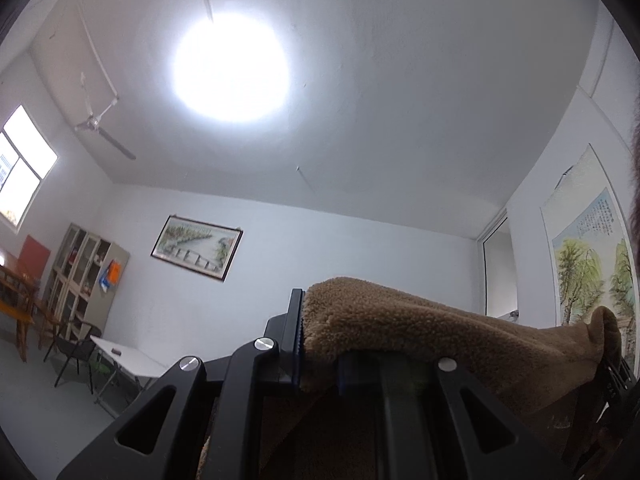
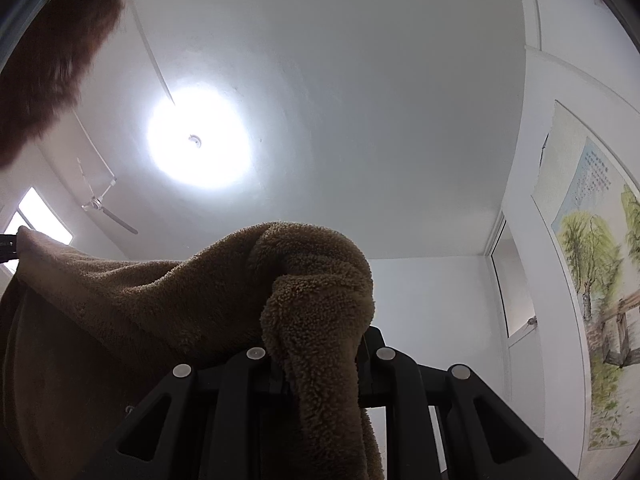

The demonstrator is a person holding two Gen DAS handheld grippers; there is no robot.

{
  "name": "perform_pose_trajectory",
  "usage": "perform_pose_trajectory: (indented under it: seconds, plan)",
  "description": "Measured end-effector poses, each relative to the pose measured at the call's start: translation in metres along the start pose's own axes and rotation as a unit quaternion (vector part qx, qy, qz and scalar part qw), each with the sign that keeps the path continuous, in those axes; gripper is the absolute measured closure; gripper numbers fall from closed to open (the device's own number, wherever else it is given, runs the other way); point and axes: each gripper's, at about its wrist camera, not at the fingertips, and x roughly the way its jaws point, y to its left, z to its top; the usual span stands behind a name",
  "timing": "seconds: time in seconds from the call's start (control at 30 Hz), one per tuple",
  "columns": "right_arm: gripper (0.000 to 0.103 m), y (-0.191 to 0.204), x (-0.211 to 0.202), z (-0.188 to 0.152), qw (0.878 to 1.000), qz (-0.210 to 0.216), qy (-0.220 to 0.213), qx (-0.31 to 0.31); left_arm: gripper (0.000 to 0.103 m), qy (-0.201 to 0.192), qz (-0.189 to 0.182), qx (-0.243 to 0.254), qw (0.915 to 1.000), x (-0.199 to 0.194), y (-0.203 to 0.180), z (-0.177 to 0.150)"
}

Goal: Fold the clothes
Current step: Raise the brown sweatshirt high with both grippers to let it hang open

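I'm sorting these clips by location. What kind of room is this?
Probably an office or common room rather than a home bedroom: a glass-fronted cabinet, a folding white table with a black chair, framed landscape painting and ceiling fan on plain white walls.

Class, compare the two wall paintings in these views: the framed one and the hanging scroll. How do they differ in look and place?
The framed painting is wider than tall with a dark frame; the hanging scroll is tall and frameless. The framed painting hangs on the far wall near a cabinet; the scroll hangs on the right-hand wall. The scroll carries lines of writing at its top; none shows on the framed one. Both are landscapes with green trees.
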Motion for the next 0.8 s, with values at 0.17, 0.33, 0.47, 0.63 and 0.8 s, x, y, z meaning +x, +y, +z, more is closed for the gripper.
perform_pose_trajectory:
  seconds: [0.17, 0.33, 0.47, 0.63, 0.8]
  plan:
    - [0.084, -0.005, -0.007, -0.016, 0.999, 0.010, 0.044, 0.022, 0.087, 0.024, 0.004, 0.030, 0.9992, 0.010, -0.003, -0.010]
    - [0.084, -0.001, 0.011, -0.080, 0.985, 0.018, 0.167, 0.035, 0.087, 0.128, 0.022, 0.037, 0.9908, 0.046, 0.015, -0.075]
    - [0.084, 0.016, 0.020, -0.164, 0.960, 0.011, 0.278, 0.035, 0.087, 0.228, 0.041, 0.023, 0.9726, 0.083, 0.039, -0.147]
    - [0.084, 0.031, 0.043, -0.252, 0.932, 0.003, 0.361, 0.033, 0.087, 0.315, 0.058, 0.025, 0.9471, 0.139, 0.063, -0.235]
    - [0.084, 0.021, 0.098, -0.326, 0.909, -0.033, 0.415, 0.029, 0.087, 0.396, 0.058, 0.032, 0.9160, 0.199, 0.077, -0.327]
